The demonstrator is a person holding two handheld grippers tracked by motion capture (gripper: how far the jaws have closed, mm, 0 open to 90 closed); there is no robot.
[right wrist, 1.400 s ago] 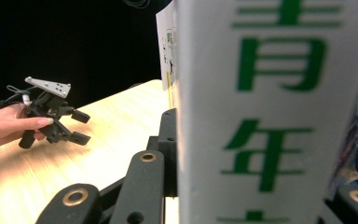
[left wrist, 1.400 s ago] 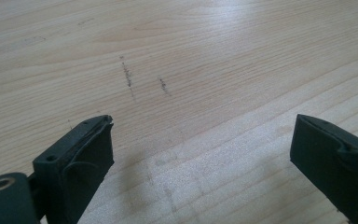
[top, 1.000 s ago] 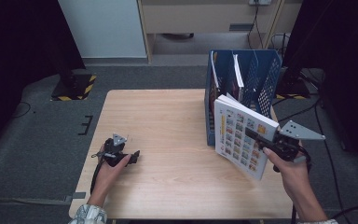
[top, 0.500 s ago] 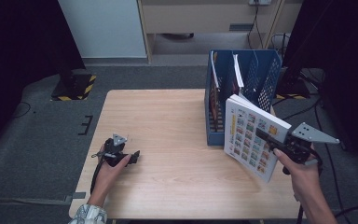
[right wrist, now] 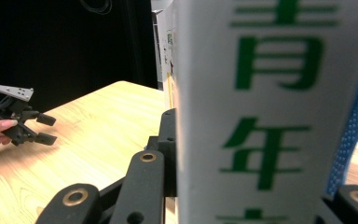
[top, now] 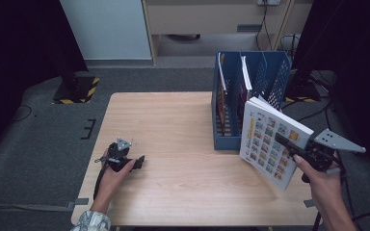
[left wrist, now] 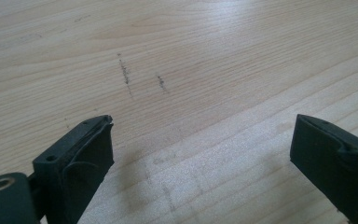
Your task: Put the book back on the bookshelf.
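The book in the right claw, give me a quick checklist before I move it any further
1. Right claw shut on the book: ok.
2. Book lifted off the table: ok.
3. Book outside the blue file rack, beside its near end: ok.
4. Free slot in the rack: cannot tell; books already stand inside.
5. Left claw open, resting on the table well away from the book: ok.

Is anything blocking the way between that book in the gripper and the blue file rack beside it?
Nothing visible does. The right gripper holds the book just off the near right corner of the blue file rack, with only open air between them. Other books already stand in some slots.
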